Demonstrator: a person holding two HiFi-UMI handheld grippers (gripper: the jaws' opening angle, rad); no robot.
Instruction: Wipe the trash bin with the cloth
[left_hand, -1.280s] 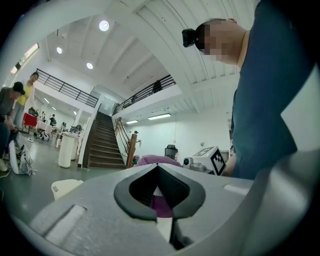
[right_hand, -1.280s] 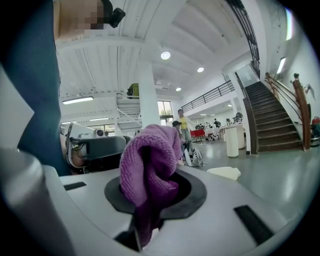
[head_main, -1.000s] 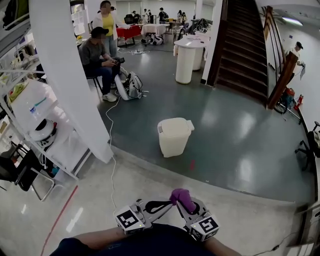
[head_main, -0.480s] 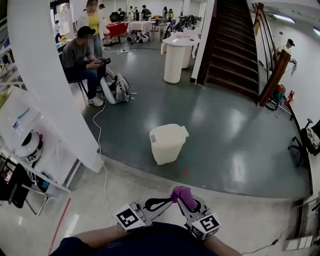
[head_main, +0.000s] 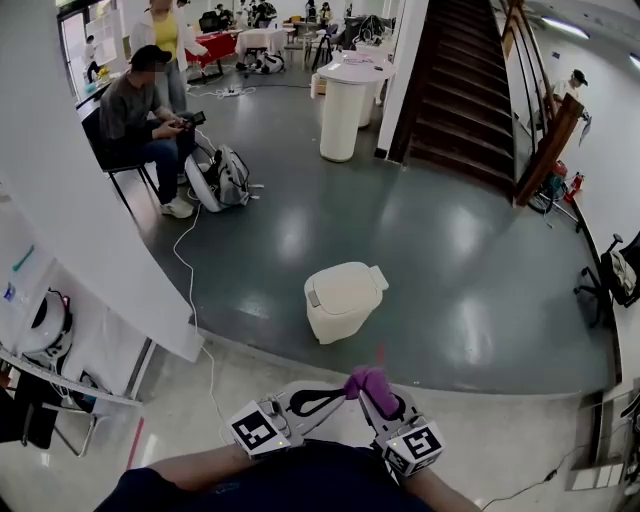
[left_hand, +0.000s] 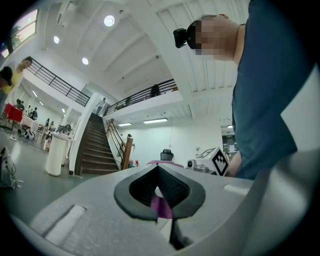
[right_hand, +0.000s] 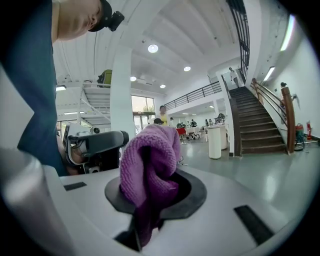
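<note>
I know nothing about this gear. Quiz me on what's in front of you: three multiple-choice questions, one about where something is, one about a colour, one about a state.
1. Where does the trash bin stand?
A. On the dark floor, ahead of both grippers
B. On the staircase
C. On a table

2. What colour is the cloth?
A. Green
B. White
C. Purple

3. What is the right gripper doing?
A. Open and empty
B. Shut on the cloth
C. Clamped on the bin's lid

Answers:
1 A: in the head view the trash bin sits on the dark floor, beyond the grippers and apart from them.
2 C: the cloth shows purple in the right gripper view.
3 B: the right gripper has its jaws closed on the bunched cloth.
</note>
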